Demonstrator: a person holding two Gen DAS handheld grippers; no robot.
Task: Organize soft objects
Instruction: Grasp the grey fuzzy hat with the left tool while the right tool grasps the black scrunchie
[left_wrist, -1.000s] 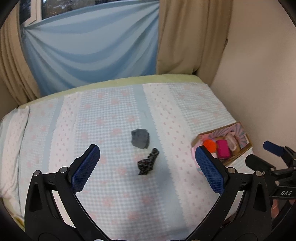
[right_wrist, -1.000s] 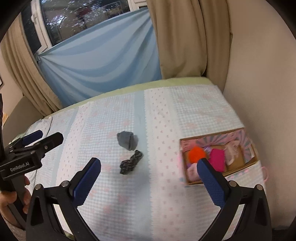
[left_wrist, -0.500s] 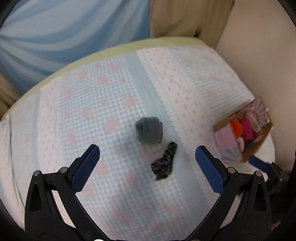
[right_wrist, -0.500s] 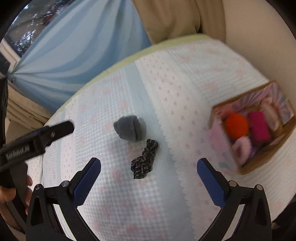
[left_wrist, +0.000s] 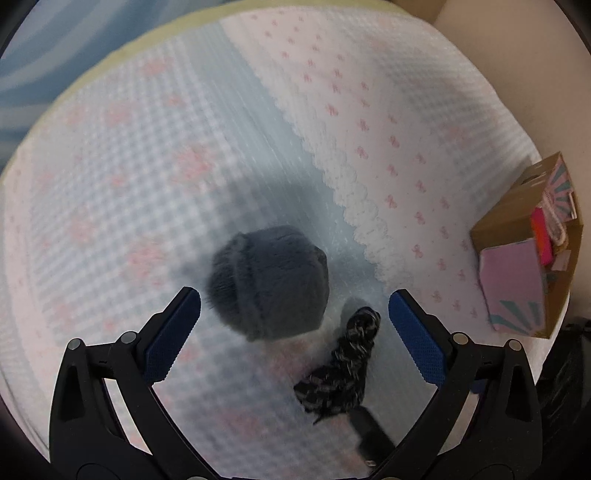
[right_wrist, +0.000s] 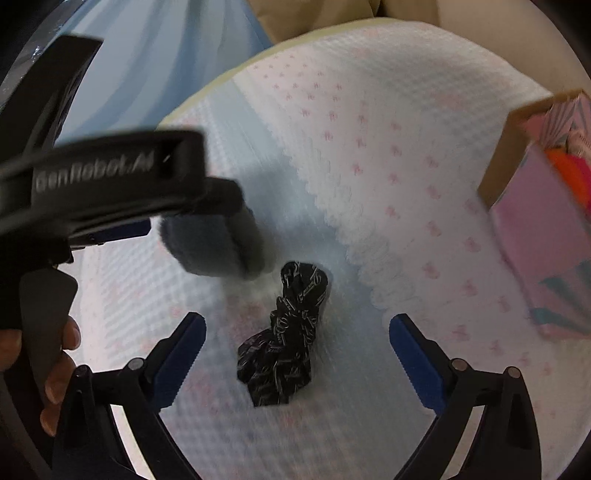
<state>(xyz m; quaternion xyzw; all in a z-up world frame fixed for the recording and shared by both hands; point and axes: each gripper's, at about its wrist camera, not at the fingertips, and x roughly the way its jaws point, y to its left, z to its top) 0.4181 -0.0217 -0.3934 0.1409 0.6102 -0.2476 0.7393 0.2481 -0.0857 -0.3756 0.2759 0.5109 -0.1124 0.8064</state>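
Observation:
A grey fuzzy rolled sock (left_wrist: 269, 282) lies on the bed, just ahead of my open left gripper (left_wrist: 293, 330), between and slightly beyond its blue pads. In the right wrist view the grey sock (right_wrist: 218, 245) is partly hidden by the left gripper's body. A black patterned knotted cloth (right_wrist: 286, 341) lies beside it, centred just ahead of my open right gripper (right_wrist: 295, 363). The black cloth also shows in the left wrist view (left_wrist: 341, 365), low right of the grey sock. Both grippers are empty.
A cardboard box with pink lining (left_wrist: 524, 266) holds orange, pink and pale soft items at the bed's right edge, near the wall; it also shows in the right wrist view (right_wrist: 543, 206). The bed cover (left_wrist: 147, 147) is white and blue with pink bows. Curtains hang behind.
Both grippers have dropped and moved forward toward the bed. The grey sock now sits just ahead of the left jaws, the black cloth just ahead of the right jaws. Neither object has moved.

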